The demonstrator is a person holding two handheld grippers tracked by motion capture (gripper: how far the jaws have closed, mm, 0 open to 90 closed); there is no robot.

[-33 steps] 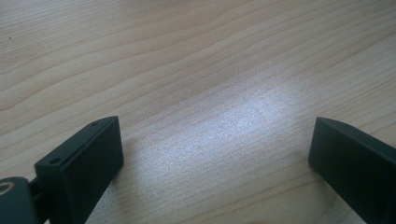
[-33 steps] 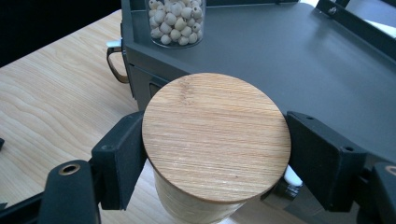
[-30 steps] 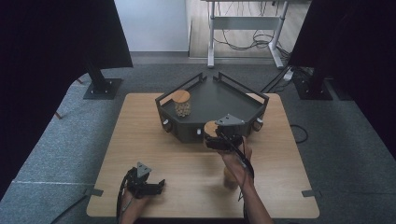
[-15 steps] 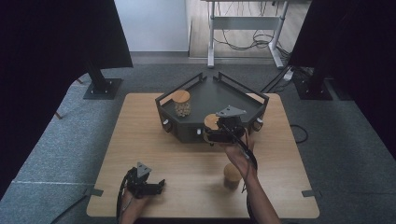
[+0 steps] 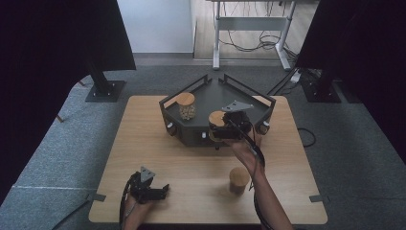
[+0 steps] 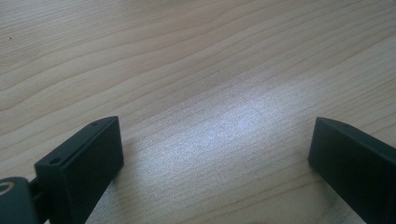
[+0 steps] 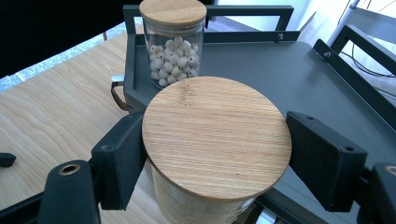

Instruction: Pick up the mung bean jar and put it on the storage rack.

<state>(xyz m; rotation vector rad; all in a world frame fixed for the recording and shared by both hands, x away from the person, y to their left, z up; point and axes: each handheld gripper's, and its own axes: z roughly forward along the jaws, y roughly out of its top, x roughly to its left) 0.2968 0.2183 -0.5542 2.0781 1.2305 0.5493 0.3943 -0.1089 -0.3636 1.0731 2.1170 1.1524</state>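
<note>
A person's right gripper grips a wooden-lidded jar just below its lid, holding it over the front edge of the dark tray at the table's far side. A second jar of pale beads stands in the tray's left part. The left gripper rests near the table's front left corner, jaws spread wide over bare wood. A third jar stands near the front edge.

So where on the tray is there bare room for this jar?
The tray floor is free right of and behind the bead jar. The front-left corner by that jar is crowded. The right gripper holds its jar at the front edge.
</note>
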